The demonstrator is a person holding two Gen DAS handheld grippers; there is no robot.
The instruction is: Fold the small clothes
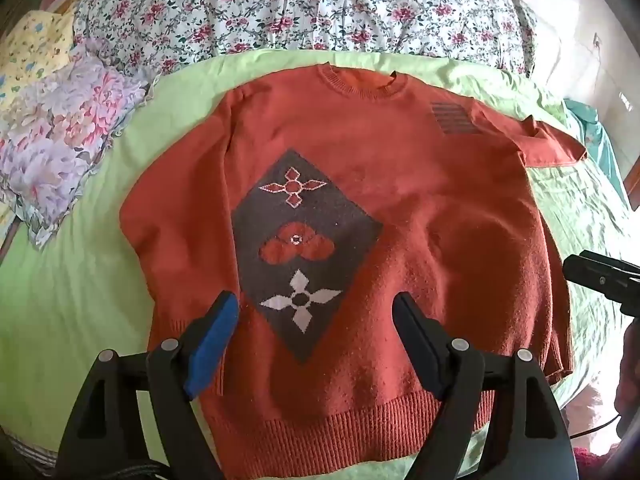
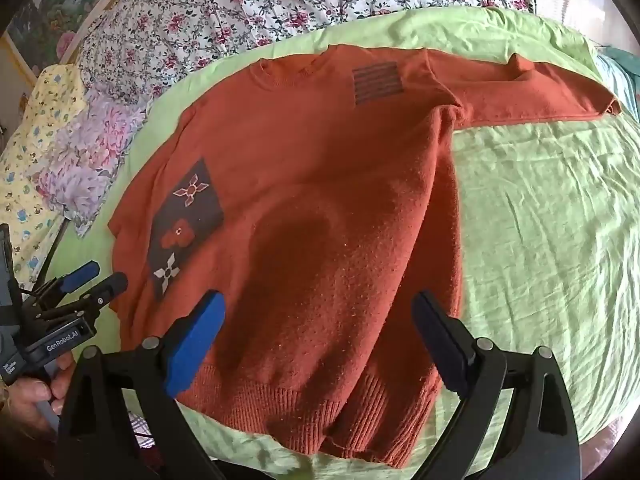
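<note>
An orange-red knit sweater (image 1: 400, 200) lies face up on a green sheet (image 1: 72, 304), collar at the far side, ribbed hem nearest me. It has a grey diamond with flower shapes (image 1: 300, 252) and a striped patch (image 1: 456, 118). Its right sleeve (image 2: 540, 88) stretches out to the right; the left sleeve lies along the body. My left gripper (image 1: 316, 308) is open and empty above the lower front. My right gripper (image 2: 320, 308) is open and empty above the sweater's lower right part. The left gripper also shows at the left of the right wrist view (image 2: 96, 276).
A flowered quilt (image 1: 300, 4) covers the far side of the bed. A floral pillow (image 1: 60, 140) and a yellow patterned pillow (image 1: 32, 48) lie at the left. Bare green sheet (image 2: 552, 240) lies right of the sweater.
</note>
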